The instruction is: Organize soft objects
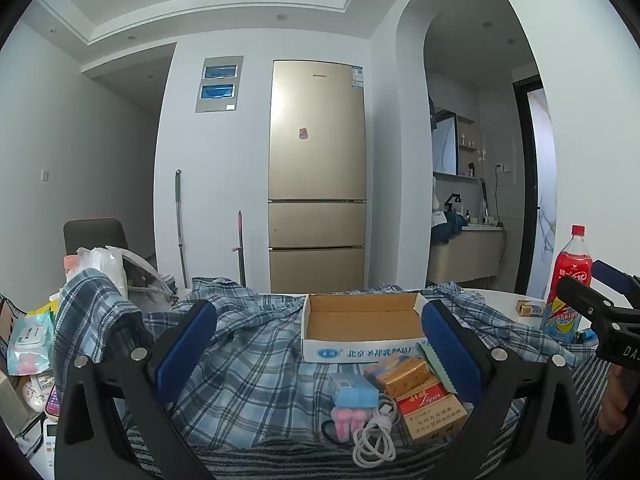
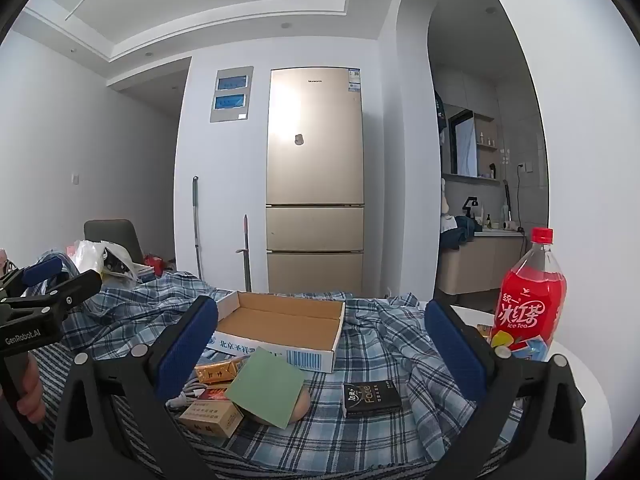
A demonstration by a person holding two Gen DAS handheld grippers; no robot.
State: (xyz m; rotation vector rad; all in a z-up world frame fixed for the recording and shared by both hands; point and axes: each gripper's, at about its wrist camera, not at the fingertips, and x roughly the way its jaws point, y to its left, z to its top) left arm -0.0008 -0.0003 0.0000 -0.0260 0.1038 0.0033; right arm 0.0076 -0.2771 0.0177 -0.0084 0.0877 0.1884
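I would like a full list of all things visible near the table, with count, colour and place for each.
plaid shirt: one, blue and white, spread over the table
cardboard box: one, white outside, brown inside, open, on the shirt
cigarette packs: several, gold and red, in front of the box
black pack: one, on the shirt
green sheet: one, beside the gold packs
white cable: one, coiled, near edge
ice tea bottle: one, red, right side
fridge: one, gold, back wall
left hand-held gripper: open
right hand-held gripper: open
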